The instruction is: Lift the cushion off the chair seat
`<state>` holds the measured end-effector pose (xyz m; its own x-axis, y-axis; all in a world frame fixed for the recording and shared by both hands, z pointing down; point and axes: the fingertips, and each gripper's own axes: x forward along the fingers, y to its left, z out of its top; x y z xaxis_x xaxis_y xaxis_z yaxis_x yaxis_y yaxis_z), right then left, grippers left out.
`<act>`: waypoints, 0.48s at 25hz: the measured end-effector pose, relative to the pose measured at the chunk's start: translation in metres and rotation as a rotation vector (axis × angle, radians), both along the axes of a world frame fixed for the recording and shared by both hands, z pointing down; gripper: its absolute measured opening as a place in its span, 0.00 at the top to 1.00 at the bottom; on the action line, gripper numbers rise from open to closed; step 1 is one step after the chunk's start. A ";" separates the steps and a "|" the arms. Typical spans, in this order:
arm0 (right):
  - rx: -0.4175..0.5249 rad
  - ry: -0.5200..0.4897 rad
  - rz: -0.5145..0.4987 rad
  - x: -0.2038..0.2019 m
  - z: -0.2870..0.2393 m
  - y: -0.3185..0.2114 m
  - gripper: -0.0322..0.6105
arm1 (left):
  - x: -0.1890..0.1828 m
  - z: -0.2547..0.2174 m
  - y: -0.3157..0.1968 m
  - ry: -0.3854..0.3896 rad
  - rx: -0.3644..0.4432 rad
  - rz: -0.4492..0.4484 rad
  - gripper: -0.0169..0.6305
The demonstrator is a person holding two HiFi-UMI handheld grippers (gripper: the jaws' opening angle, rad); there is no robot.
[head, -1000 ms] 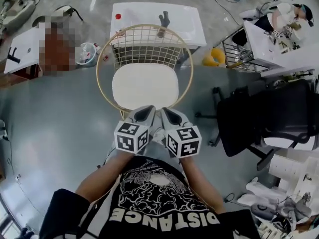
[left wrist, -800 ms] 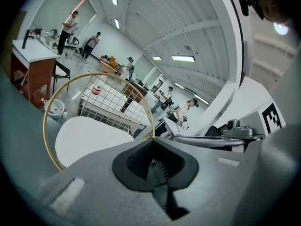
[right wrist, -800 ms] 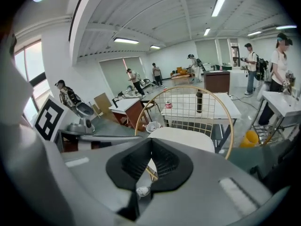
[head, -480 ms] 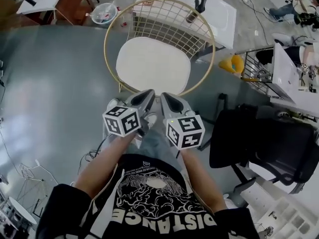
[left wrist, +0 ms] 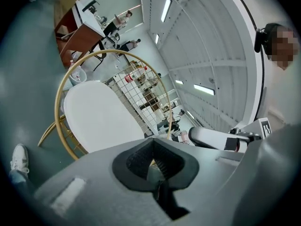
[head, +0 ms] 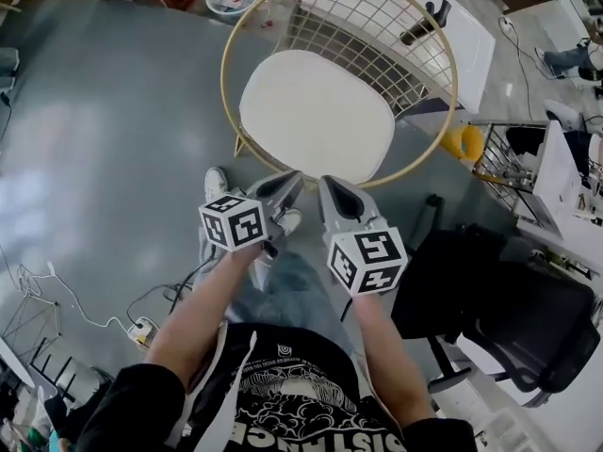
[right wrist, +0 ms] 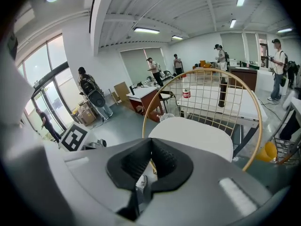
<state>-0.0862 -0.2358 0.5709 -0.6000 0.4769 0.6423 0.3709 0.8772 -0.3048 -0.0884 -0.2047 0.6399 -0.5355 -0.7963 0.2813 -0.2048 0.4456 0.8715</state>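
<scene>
Cushion is lying flat on the wire chair seat, long axis running left-right. Left gripper and right gripper are hovering near it, jaws closed, empty.

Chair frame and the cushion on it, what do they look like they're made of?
The chair frame looks like thin metal rod in a gold finish: a slim, evenly curved hoop with slight sheen. Its backrest grid seems the same wire. The cushion looks like matte white padding, fabric or faux leather; no weave shows.
</scene>
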 end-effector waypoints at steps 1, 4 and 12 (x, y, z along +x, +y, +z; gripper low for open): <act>-0.002 0.002 -0.013 0.002 0.003 0.003 0.95 | 0.001 0.008 0.002 0.007 0.004 -0.016 0.97; 0.000 0.011 -0.056 0.008 0.014 0.011 0.95 | 0.006 0.029 0.006 0.034 0.034 -0.062 0.90; 0.010 0.033 -0.096 0.008 0.033 0.015 0.95 | 0.010 0.071 0.013 0.075 0.075 -0.122 0.86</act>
<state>-0.0787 -0.2206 0.6042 -0.5308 0.5248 0.6655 0.4431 0.8412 -0.3099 -0.0781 -0.1916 0.7114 -0.6094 -0.7466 0.2668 -0.0856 0.3966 0.9140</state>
